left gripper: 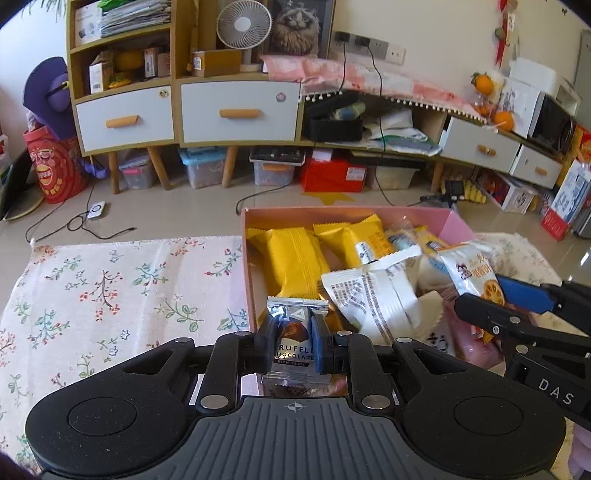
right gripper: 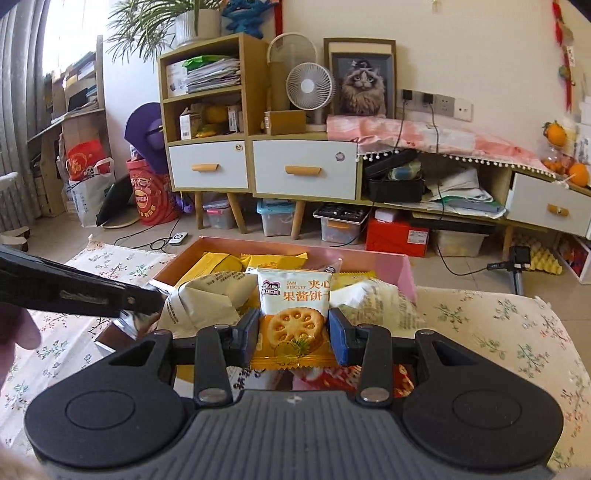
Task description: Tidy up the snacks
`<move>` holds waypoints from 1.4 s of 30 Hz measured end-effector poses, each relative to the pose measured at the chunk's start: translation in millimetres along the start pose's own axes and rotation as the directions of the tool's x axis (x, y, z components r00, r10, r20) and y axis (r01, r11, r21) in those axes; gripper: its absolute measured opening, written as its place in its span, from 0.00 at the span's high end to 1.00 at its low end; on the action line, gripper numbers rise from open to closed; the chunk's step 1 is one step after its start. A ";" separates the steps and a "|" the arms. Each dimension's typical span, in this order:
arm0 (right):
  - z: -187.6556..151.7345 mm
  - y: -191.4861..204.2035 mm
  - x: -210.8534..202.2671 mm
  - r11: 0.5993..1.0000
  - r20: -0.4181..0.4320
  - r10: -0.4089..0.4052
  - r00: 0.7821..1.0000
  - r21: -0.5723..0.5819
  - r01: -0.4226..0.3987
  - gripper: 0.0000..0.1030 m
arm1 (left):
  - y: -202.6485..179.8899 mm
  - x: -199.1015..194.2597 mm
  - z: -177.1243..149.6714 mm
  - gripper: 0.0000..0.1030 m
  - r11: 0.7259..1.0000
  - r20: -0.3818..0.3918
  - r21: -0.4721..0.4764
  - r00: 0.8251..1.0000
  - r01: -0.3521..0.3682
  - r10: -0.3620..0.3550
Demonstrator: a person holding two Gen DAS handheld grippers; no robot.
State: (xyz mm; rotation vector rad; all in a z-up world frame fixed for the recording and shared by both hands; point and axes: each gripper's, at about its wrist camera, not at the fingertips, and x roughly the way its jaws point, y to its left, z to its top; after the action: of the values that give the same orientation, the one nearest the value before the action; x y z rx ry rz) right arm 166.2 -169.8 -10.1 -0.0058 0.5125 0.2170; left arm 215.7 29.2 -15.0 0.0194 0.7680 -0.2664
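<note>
Snacks fill a pink box [left gripper: 460, 225] that sits on a floral cloth [left gripper: 110, 288] covering the tabletop; inside lie two yellow packets [left gripper: 291, 258] at the far left, a white packet with printed text [left gripper: 373, 295] nearer the middle, and more wrappers crowded toward the right, too overlapped to tell apart; the left gripper [left gripper: 293, 341] has its fingers pinched narrow on a silver truffle chocolate packet [left gripper: 293, 350], which stands upright between the pads at the near left corner of the box, its crimped top edge above the fingertips; the right gripper [right gripper: 293, 334] holds a jam biscuit packet [right gripper: 293, 310], white above and orange below with a lotus-shaped biscuit printed on it, fingers set moderately apart and pressing its two side edges, the packet upright over the near part of the box; in the left wrist view the same biscuit packet [left gripper: 472, 273] shows at the right, gripped between a black finger and a blue one; in the right wrist view the left gripper's black arm crosses from the left edge, with part of a hand [right gripper: 18, 332] blurred beside it; beyond the tabletop, across a tiled floor, stands a wooden cabinet [left gripper: 236, 110] with white drawers, a small fan [left gripper: 242, 24] on top of it.
</note>
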 end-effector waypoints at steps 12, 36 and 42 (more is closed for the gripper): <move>2.7 6.8 -7.3 0.999 -0.007 0.012 1.000 -0.044 -0.012 0.39 | -3.9 -0.8 -7.9 0.63 0.999 0.010 0.045 1.000 0.023 -0.023; -14.7 -10.9 -98.3 0.997 -0.052 -0.081 0.995 0.005 0.081 0.10 | -52.4 -114.8 -76.0 0.08 0.999 -0.017 0.039 0.999 -0.035 0.036; -26.6 -7.9 -116.2 0.995 -0.084 -0.097 0.992 0.027 0.100 0.06 | -63.9 -136.7 -102.7 0.05 0.997 -0.036 0.037 0.997 -0.068 0.069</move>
State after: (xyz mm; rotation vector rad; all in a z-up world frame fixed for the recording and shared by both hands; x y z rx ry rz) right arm 56.3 -202.9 22.9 -0.0094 0.5967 0.1121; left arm 35.9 10.8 10.1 0.0841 0.7977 -0.2152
